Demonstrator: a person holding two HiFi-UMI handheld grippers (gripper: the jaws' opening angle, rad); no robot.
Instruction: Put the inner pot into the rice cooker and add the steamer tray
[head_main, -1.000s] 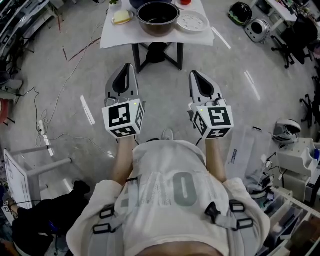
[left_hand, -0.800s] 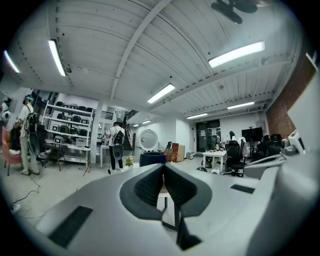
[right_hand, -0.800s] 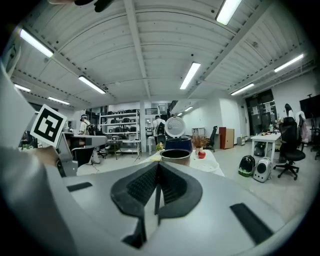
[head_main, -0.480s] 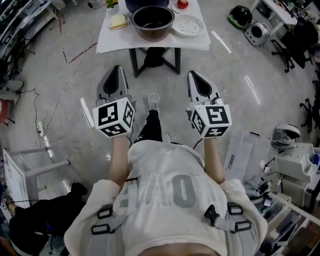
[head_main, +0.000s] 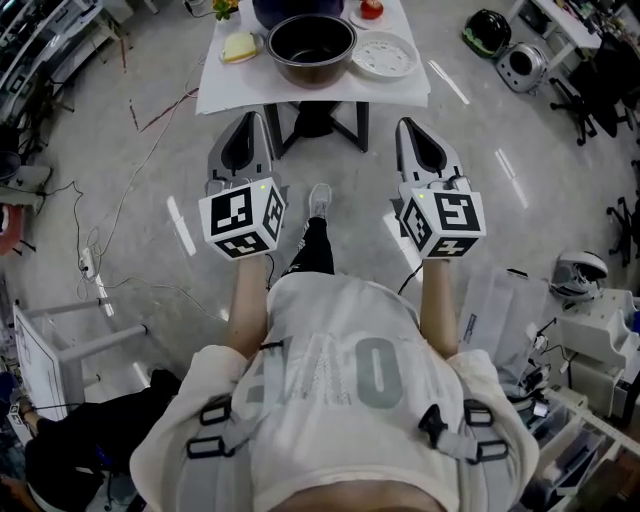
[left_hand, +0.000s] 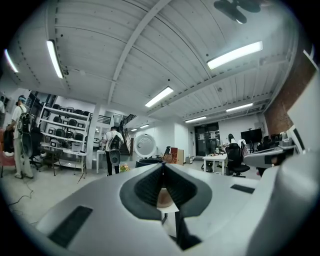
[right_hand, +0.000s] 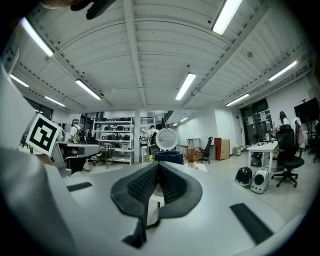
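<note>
Both tools are clenched with nothing in them. Left gripper (head_main: 250, 122): in its own view the jaws meet at the tip (left_hand: 162, 169), no object between. Right gripper (head_main: 408, 126): same, pads together (right_hand: 157, 172), nothing held.

Both grippers are level, long axes roughly parallel and aimed at the table (head_main: 230, 92). Tips sit just short of its near edge, over the floor, and touch nothing.

The inner pot (head_main: 311, 40) is on the table near the centre, upright with its mouth facing up. It's round, so we see no long axis to call.

The steamer tray (head_main: 384, 55) lies flat just to the right of the pot, perforated face up. We can't tell whether the rims touch.

The rice cooker (head_main: 285, 8) is the dark body behind the pot at the far side of the table, cut by the frame edge. We can't tell its lid state.

A yellow item (head_main: 240, 46) is left of the pot and a red item (head_main: 371, 8) behind the tray. The person's shoe (head_main: 320, 198) shows on the floor between the two grippers.
</note>
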